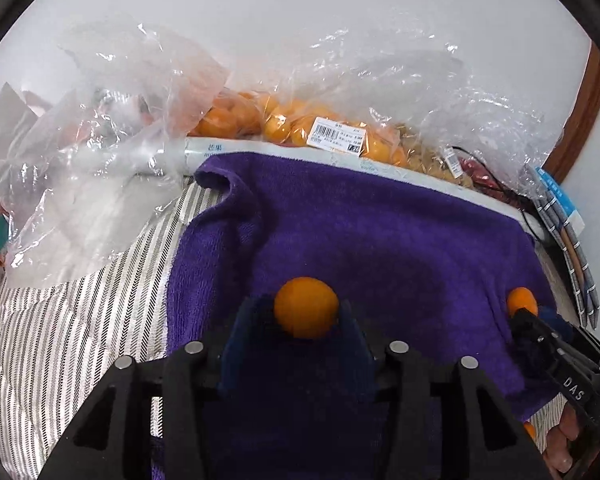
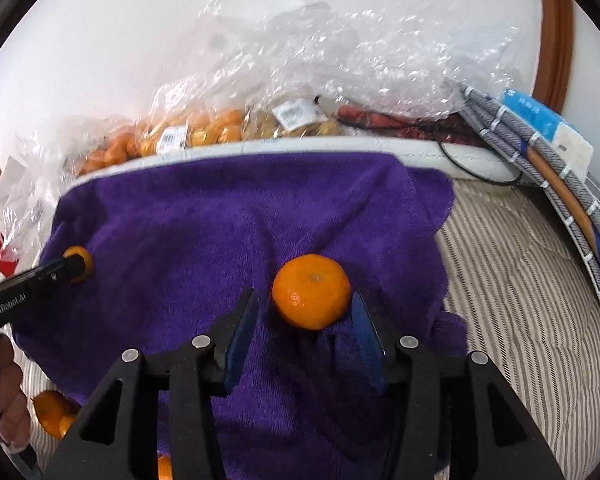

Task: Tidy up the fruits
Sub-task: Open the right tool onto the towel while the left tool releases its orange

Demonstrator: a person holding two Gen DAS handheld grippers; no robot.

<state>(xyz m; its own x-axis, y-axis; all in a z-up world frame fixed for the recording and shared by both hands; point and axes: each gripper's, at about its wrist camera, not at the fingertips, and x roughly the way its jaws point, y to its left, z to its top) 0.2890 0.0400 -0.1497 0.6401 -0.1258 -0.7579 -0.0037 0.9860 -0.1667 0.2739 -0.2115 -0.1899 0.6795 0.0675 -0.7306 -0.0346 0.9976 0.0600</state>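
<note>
A purple towel (image 1: 380,232) lies over a striped cloth. My left gripper (image 1: 306,312) is shut on a small orange (image 1: 306,306) just above the towel. In the right wrist view the left gripper (image 2: 76,266) holds that orange (image 2: 80,256) at the left of the towel (image 2: 220,220). My right gripper (image 2: 306,312) is open around a mandarin (image 2: 311,290) that rests on the towel; the right pad touches it, the left pad stands apart. In the left wrist view the right gripper (image 1: 528,312) shows at the far right by that mandarin (image 1: 521,298).
Clear plastic bags of oranges (image 1: 284,124) and brownish fruit (image 2: 300,126) lie behind a white box edge (image 2: 300,148) along the wall. Empty crumpled bags (image 1: 80,184) lie at the left. Folded grey cloths (image 2: 548,176) lean at the right. More oranges (image 2: 52,412) lie at lower left on the striped cloth (image 2: 520,300).
</note>
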